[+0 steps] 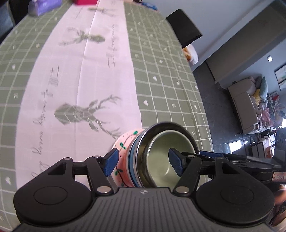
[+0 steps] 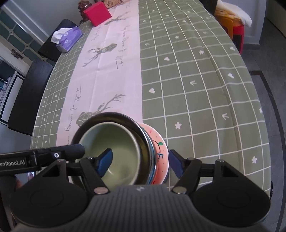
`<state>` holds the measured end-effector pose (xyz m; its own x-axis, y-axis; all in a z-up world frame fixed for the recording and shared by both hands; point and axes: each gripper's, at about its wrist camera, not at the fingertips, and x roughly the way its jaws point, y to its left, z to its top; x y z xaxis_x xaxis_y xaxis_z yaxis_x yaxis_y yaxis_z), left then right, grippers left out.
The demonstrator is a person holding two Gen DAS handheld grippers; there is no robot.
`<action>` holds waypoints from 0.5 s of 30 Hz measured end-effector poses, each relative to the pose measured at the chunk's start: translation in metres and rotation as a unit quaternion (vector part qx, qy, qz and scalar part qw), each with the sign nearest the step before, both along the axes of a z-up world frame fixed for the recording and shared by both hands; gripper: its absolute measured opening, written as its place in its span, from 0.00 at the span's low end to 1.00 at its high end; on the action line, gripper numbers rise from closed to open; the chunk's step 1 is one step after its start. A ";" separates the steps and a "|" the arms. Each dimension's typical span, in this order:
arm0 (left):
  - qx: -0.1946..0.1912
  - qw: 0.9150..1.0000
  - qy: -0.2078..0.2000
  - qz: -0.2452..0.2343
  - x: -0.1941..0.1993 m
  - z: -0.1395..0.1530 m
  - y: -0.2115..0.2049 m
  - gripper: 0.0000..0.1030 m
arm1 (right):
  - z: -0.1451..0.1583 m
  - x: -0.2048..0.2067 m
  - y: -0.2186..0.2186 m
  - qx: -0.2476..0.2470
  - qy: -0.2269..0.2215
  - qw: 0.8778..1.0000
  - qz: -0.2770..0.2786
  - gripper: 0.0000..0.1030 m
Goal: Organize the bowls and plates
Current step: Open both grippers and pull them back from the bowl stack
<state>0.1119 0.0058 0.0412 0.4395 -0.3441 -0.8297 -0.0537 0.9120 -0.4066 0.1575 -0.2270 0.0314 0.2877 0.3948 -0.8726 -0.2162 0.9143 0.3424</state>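
Observation:
A nested stack of bowls is held between both grippers above the table. A pale green bowl (image 1: pixel 166 157) sits inside a dark metal bowl (image 1: pixel 171 127), which sits in a pink patterned bowl (image 1: pixel 123 144). My left gripper (image 1: pixel 143 163) is shut on the stack's wall, one pad outside, one inside. My right gripper (image 2: pixel 140 163) grips the opposite side of the same stack: green bowl (image 2: pixel 114 146), metal bowl (image 2: pixel 135 128), pink bowl (image 2: pixel 160 142). The other gripper's finger (image 2: pixel 68 150) shows inside the green bowl.
The table has a green checked cloth (image 2: pixel 196 71) with a white runner (image 2: pixel 114 58). A red box (image 2: pixel 97 13) and a purple tissue pack (image 2: pixel 68 38) stand at its far end. Black chairs (image 2: pixel 26 92) stand along the left side; the table edge (image 1: pixel 198 89) drops to the floor.

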 end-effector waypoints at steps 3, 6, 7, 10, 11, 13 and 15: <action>0.026 0.999 -0.037 -0.019 -0.011 0.019 -0.003 0.73 | 0.015 -0.009 0.004 -0.007 -0.025 1.000 0.010 0.70; 0.056 0.994 -0.077 -0.047 -0.026 0.037 -0.009 0.73 | 0.029 -0.020 0.008 -0.010 -0.050 0.999 0.019 0.71; 0.064 0.992 -0.091 -0.057 -0.031 0.043 -0.011 0.73 | 0.034 -0.024 0.009 -0.010 -0.059 0.998 0.022 0.71; 0.102 0.980 -0.144 -0.088 -0.052 0.060 -0.019 0.73 | 0.048 -0.040 0.011 -0.010 -0.088 0.996 0.033 0.72; 0.118 0.975 -0.164 -0.097 -0.060 0.065 -0.023 0.73 | 0.053 -0.045 0.012 -0.010 -0.098 0.994 0.035 0.73; 0.143 0.963 -0.200 -0.109 -0.076 0.072 -0.028 0.73 | 0.063 -0.059 0.013 -0.011 -0.126 0.991 0.040 0.73; 0.159 0.952 -0.235 -0.118 -0.092 0.077 -0.033 0.73 | 0.070 -0.074 0.013 -0.013 -0.154 0.987 0.047 0.74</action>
<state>0.0196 -0.0272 0.1178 0.7301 -0.2426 -0.6388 0.2866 0.9574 -0.0360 0.0839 -0.2137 0.1018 0.5041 0.4113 -0.7594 -0.3903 0.8929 0.2246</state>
